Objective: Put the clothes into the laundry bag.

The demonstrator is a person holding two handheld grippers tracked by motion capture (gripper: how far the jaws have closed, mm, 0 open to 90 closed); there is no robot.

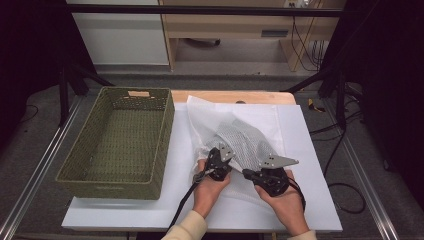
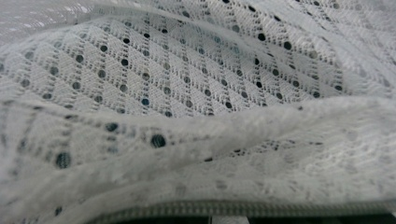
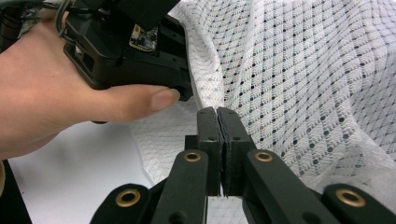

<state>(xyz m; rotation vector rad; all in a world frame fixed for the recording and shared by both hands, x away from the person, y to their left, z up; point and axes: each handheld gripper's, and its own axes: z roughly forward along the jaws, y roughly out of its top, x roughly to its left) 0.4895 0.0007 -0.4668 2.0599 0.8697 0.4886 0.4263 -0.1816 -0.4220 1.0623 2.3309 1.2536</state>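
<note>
My right tongs (image 3: 218, 112) pressed together, pinching edge of white mesh laundry bag (image 1: 245, 137). My left tongs (image 1: 218, 152) buried in same bag by zipper (image 2: 243, 208); grip state unclear. Bag lies mid white worktop (image 1: 305, 150), green woven basket (image 1: 120, 140) just left.

**White board on a wooden table, with basket and mesh cloth**

A white board (image 1: 310, 165) covered a wooden table (image 1: 235, 96), whose bare edge showed along the far side. A green woven basket (image 1: 117, 142) sat on the board's left part. Just right of the basket lay a white mesh cloth (image 1: 240, 132), partly lifted and bunched near its front edge, the rest spread flat toward the far side.
</note>
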